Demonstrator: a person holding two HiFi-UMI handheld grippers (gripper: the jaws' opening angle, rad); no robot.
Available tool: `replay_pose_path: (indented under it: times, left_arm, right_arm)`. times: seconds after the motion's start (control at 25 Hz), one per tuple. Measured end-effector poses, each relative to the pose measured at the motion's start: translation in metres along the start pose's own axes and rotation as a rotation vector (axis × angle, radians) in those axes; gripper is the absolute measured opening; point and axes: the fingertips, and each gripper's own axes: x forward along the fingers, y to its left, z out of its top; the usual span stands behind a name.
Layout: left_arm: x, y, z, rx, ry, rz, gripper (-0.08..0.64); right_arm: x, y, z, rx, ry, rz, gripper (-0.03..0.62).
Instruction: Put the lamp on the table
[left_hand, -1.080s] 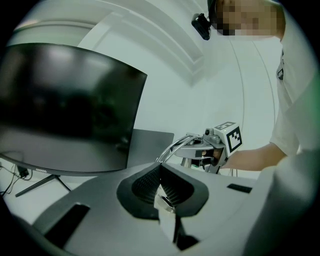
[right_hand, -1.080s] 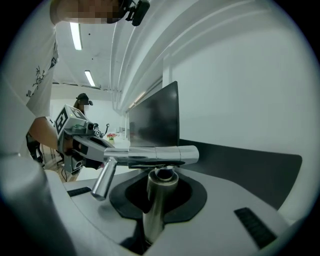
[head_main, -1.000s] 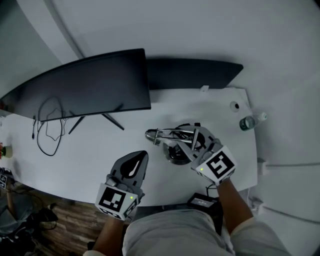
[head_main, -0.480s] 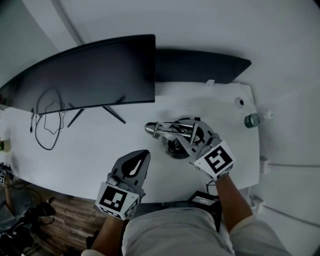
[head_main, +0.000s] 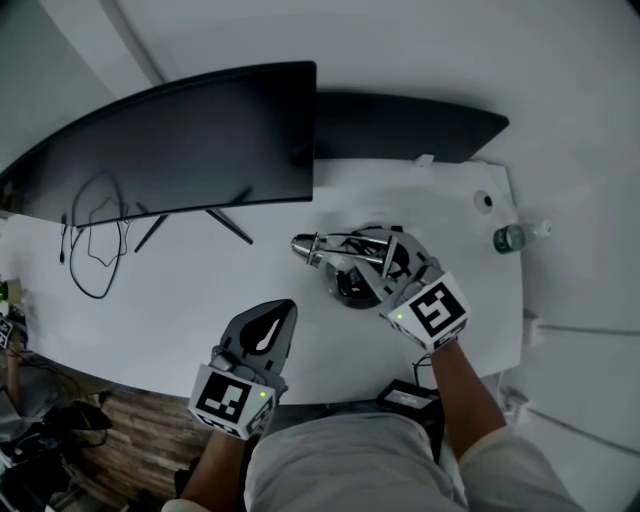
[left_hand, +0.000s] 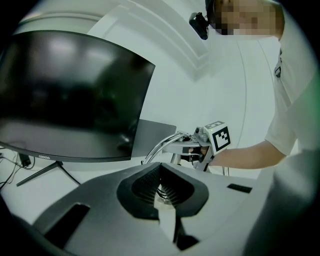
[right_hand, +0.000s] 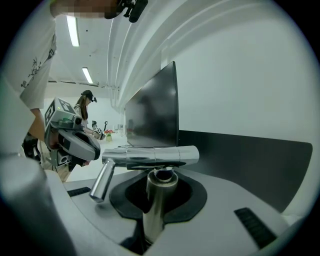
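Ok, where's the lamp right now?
Head view, right of centre: the lamp is clamped by its stem in the right gripper, over the white table, just in front of the monitor.

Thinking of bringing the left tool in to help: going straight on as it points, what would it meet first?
Probably the curved arm of the shiny chrome desk lamp, dead ahead of the left tool; the right tool gripping it sits just right of that line. Depth is unclear.
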Motion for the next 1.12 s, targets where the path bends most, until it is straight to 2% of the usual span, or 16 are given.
replay_pose_path:
  times: [0.32, 0.84, 1.12]
  left_arm:
    - [0.001, 0.002, -0.001, 0.001, 0.005, 0.011, 0.003]
    - [0.006, 0.001, 0.001, -0.009, -0.004, 0.018, 0.003]
    - [0.014, -0.005, 0.005, -0.013, -0.011, 0.000, 0.003]
  right_arm:
    - [0.005, -0.005, -0.003, 0.010, -0.011, -0.011, 0.057]
    - [0.009, -0.004, -0.009, -0.031, -0.016, -0.005, 0.057]
    - [0.008, -0.002, -0.011, -0.020, -0.011, -0.003, 0.058]
